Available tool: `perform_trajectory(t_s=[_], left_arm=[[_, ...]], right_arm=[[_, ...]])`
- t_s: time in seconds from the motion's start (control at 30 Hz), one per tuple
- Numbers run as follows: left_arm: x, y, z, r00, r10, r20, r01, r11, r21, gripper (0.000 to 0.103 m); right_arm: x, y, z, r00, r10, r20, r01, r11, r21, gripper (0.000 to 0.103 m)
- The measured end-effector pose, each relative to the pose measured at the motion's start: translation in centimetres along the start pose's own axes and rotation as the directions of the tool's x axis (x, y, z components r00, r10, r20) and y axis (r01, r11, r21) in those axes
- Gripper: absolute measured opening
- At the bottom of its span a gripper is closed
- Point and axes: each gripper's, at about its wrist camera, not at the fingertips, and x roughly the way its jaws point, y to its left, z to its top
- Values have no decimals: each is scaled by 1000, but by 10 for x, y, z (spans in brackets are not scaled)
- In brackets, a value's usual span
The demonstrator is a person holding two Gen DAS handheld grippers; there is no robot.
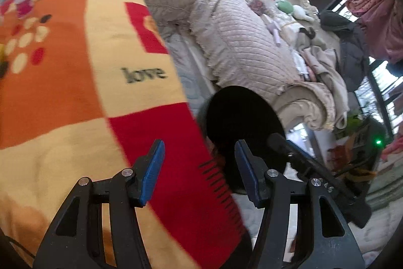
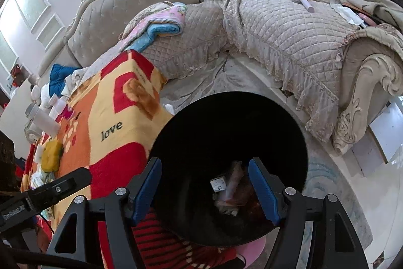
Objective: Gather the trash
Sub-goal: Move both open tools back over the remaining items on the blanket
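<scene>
Left wrist view: left gripper (image 1: 199,169) hangs over the edge of a checked blanket (image 1: 75,92) in orange, yellow & red w/ "love" printed on it. Its 2 blue pads stand about half apart, nothing between them. Just past the right pad is the black trash bin (image 1: 241,117), set on the floor beside the blanket's edge. Part of the other gripper's black body crosses at lower right. Behind, a quilted beige sofa cover (image 1: 239,42) w/ clothes piled on it.

Right wrist view: right gripper (image 2: 205,189) sits directly above the bin's mouth (image 2: 201,117), pads a bit over half apart, gripping nothing. Trash (image 2: 230,190) lies at the bin's bottom: crumpled wrappers & a small labelled piece, seen between the pads but well below them. White bottle (image 2: 42,119) & yellow sponge (image 2: 51,154) lie on the blanket at left.
</scene>
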Motion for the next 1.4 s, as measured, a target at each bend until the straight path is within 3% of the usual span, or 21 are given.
perform_trajectory(t_s=[0.1,0.3,0.57,1.07,1.4], left_arm=[[-13,9,-9,997,76,32,-77,997,27,56],[-49,38,-27,972,218,89,-222,974,40,56],[-99,104,-46,943,310,124,-305,951,-55,56],[-177,215,-89,888,427,170,-386,893,-230,56],[-202,264,-110,883,440,166,-377,873,-308,56]], right_arm=[[-1,13,-4,1000,14,-1,-14,999,-31,69],[8,54,-16,997,71,-37,-75,992,-98,69],[26,119,-36,987,122,-108,-141,972,-187,71],[55,258,-80,943,201,-266,-284,902,-325,78],[71,319,-102,912,229,-341,-340,885,-317,81]])
